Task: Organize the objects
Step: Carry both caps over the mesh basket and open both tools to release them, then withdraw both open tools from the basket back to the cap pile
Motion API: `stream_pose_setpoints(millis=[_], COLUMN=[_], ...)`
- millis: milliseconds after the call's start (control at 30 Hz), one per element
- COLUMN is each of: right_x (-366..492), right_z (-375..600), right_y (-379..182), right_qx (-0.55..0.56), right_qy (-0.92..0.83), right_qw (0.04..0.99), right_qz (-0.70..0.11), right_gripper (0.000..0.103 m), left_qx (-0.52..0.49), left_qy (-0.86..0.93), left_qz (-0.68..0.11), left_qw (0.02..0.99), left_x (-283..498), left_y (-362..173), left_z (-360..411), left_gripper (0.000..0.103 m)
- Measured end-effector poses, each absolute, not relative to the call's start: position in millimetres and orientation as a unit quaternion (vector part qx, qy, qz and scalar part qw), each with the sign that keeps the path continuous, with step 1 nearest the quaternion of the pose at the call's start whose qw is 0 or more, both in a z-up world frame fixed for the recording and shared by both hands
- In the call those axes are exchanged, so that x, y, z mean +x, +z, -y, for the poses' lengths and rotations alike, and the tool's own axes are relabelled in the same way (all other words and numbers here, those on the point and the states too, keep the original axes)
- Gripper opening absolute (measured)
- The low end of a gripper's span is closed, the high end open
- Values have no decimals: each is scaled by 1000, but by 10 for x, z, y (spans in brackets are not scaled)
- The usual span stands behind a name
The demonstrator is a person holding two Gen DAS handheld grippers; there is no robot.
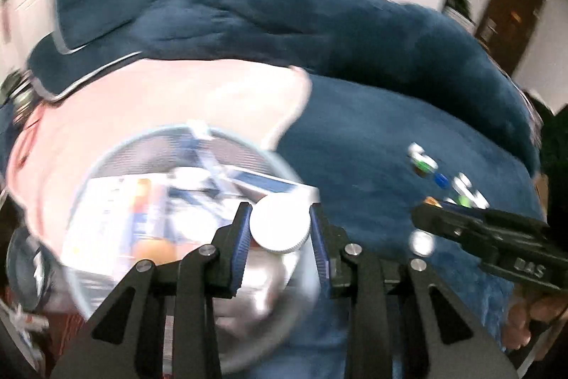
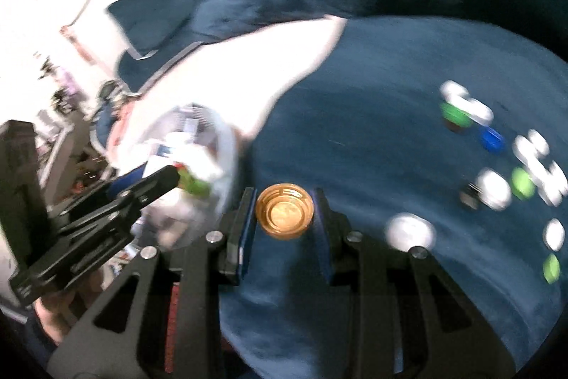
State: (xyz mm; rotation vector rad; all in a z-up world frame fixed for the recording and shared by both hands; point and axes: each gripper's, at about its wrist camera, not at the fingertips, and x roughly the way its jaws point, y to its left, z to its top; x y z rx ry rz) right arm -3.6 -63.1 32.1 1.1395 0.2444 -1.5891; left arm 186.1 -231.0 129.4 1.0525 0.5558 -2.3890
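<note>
My left gripper [image 1: 280, 222] is shut on a white bottle cap [image 1: 278, 222] and hangs over a round clear container [image 1: 106, 166] holding packets and boxes. My right gripper [image 2: 284, 212] is shut on an orange-gold bottle cap [image 2: 284, 212], hollow side facing the camera, above the dark blue bedcover [image 2: 372, 148]. In the right wrist view the left gripper [image 2: 170, 178] reaches toward the container [image 2: 227, 144] from the left. In the left wrist view the right gripper [image 1: 426, 210] enters from the right. Several loose caps, white, green [image 2: 456, 114] and blue [image 2: 491, 139], lie on the cover at the right.
A pink cloth [image 1: 177, 102] lies under the container on the bed. A rumpled dark blue blanket [image 1: 284, 16] is piled behind. A lone white cap [image 2: 411, 231] lies near the right gripper. White walls and a brown door [image 1: 511, 20] stand at the back.
</note>
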Motion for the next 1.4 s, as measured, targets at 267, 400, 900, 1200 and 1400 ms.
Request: stream_pose_setpoints(millis=[267, 400, 900, 1200, 1400], right_x=[591, 576, 69, -311, -562], right_z=[1549, 1743, 1005, 338, -183], right_y=[445, 383, 377, 444, 425], right_qx=[470, 480, 471, 473, 478], right_qy=[-614, -603, -686, -721, -743], right_qw=[626, 632, 546, 498, 458], right_qz=[-100, -79, -98, -92, -96], right_gripper=[32, 40, 103, 103, 103], left_qx=[360, 358, 383, 391, 402], left_qy=[-860, -858, -862, -879, -885], left_qz=[-259, -258, -173, -152, -141], left_qw=[252, 263, 284, 227, 189], left_x=[2114, 2079, 1957, 1575, 1336], left_y=[1241, 1233, 1299, 1352, 1333], left_z=[3018, 3074, 2552, 2014, 1651], left_gripper=[33, 76, 100, 100, 100])
